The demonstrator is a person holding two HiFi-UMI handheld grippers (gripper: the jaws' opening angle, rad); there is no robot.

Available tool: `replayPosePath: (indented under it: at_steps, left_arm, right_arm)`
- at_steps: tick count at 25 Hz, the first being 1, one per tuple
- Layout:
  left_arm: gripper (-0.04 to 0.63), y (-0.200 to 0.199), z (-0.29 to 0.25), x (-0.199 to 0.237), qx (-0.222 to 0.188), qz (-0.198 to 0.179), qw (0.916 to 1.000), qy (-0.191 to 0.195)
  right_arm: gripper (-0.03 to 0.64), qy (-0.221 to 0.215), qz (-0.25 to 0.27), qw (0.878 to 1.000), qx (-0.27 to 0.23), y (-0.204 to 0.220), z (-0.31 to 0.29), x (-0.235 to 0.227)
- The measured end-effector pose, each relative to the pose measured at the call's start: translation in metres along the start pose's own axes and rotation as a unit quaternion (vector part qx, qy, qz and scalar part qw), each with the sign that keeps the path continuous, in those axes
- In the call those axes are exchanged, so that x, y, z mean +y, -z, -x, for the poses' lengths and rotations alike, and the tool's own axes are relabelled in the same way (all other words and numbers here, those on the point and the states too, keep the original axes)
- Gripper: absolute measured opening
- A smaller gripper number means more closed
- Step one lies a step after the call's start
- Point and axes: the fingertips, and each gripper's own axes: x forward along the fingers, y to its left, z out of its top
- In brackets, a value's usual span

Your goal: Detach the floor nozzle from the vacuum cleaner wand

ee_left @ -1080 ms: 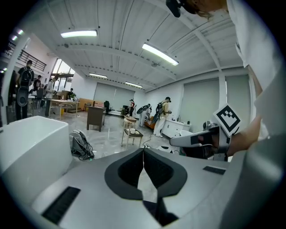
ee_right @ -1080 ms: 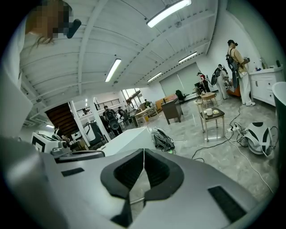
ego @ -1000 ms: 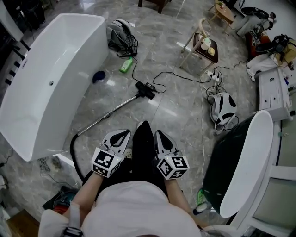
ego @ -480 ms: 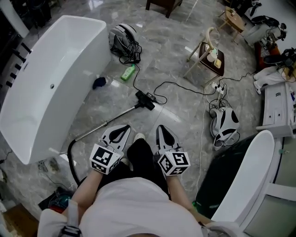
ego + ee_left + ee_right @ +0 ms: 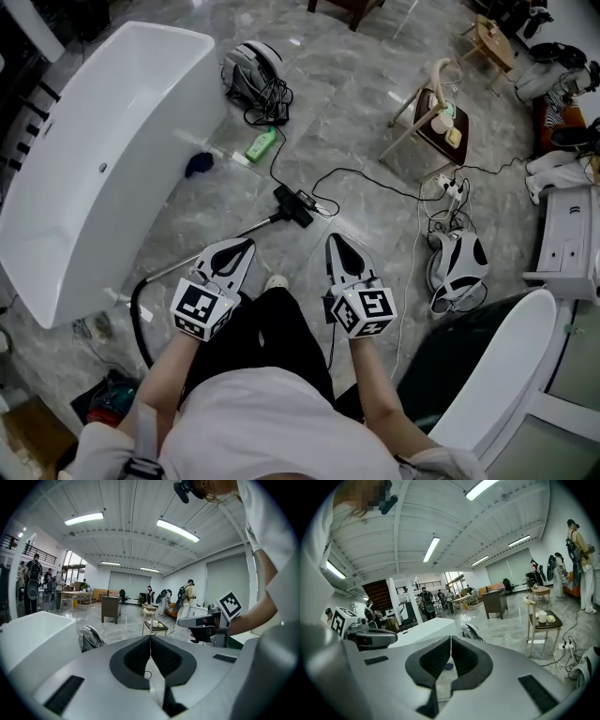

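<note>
At the far left a long white bathtub [image 5: 94,169] stands on the grey marble floor [image 5: 356,84], and a small dark blue thing [image 5: 199,164] lies just beside its wall. A black hose [image 5: 138,314] curves on the floor near the lower end of the bathtub. The left claw [image 5: 246,244] is held low in front of the person's body. In its own view the two dark pads of the left claw [image 5: 150,641] are pressed together with nothing between them. The thin metal wand [image 5: 211,246] lies on the floor and runs from the hose, past the tip of the left claw, up and to the right. Beyond it lie a green bottle [image 5: 260,145] and a grey and white backpack [image 5: 251,70] with cords. The black floor nozzle [image 5: 293,206] sits at the far end of the wand and is joined to it. It lies on the floor ahead of both claws, a little nearer to the left one, and neither claw touches it. The right claw [image 5: 334,240] is held beside the left one, with the person's leg between them. In its own view the right claw [image 5: 450,644] is also clenched and empty. A black cable [image 5: 375,178] runs towards a white power strip [image 5: 452,187]. Near it stand a wooden chair [image 5: 436,117] and, closer to the person, a white and black machine [image 5: 457,267].
</note>
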Motion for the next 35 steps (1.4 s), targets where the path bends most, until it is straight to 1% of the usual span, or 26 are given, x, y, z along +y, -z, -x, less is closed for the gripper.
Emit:
replayPosePath:
  at_steps: [3, 6, 8, 10, 13, 16, 19, 21, 25, 28, 31, 33, 35]
  left_arm:
    - [0.011, -0.002, -0.013, 0.010, 0.012, -0.019, 0.9997, 0.007]
    - [0.011, 0.004, -0.026, 0.018, 0.034, -0.042, 0.9983, 0.021]
    - [0.010, 0.013, -0.035, 0.024, 0.045, -0.047, 0.9973, 0.033]
    - [0.009, 0.023, -0.045, 0.031, 0.055, -0.048, 0.9963, 0.045]
    - [0.009, 0.042, -0.066, 0.043, 0.071, -0.051, 0.9945, 0.057]
    - [0.010, 0.071, -0.088, 0.061, 0.087, -0.047, 0.9931, 0.063]
    - [0.009, 0.107, -0.109, 0.078, 0.101, -0.021, 0.9917, 0.077]
    - [0.009, 0.137, -0.122, 0.089, 0.105, -0.005, 0.9912, 0.081]
    - [0.009, 0.211, -0.152, 0.112, 0.116, -0.002, 0.9902, 0.078]
    - [0.009, 0.265, -0.175, 0.130, 0.121, 0.004, 0.9898, 0.076]
    - [0.009, 0.326, -0.192, 0.147, 0.133, 0.011, 0.9878, 0.081]
    - [0.011, 0.368, -0.203, 0.156, 0.141, 0.002, 0.9862, 0.086]
    - [0.011, 0.406, -0.214, 0.166, 0.150, -0.012, 0.9846, 0.089]
  right_arm:
    - [0.015, -0.040, 0.023, 0.999, 0.018, -0.001, -0.015, -0.007]
    - [0.015, -0.083, 0.029, 0.996, 0.033, 0.001, -0.029, -0.012]
    - [0.015, -0.107, 0.030, 0.993, 0.042, 0.005, -0.038, -0.013]
    - [0.015, -0.117, 0.043, 0.991, 0.055, 0.012, -0.048, -0.016]
    - [0.015, -0.119, 0.069, 0.988, 0.074, 0.031, -0.068, -0.026]
    - [0.015, -0.119, 0.075, 0.986, 0.086, 0.055, -0.092, -0.037]
    - [0.015, -0.129, 0.050, 0.986, 0.094, 0.084, -0.120, -0.043]
    - [0.015, -0.140, 0.037, 0.985, 0.093, 0.104, -0.139, -0.044]
    - [0.015, -0.142, 0.052, 0.984, 0.098, 0.164, -0.176, -0.054]
    - [0.015, -0.139, 0.052, 0.983, 0.105, 0.220, -0.206, -0.067]
    - [0.015, -0.149, 0.074, 0.978, 0.123, 0.280, -0.236, -0.073]
    - [0.015, -0.161, 0.091, 0.973, 0.135, 0.319, -0.253, -0.076]
    - [0.015, -0.178, 0.110, 0.969, 0.134, 0.353, -0.270, -0.078]
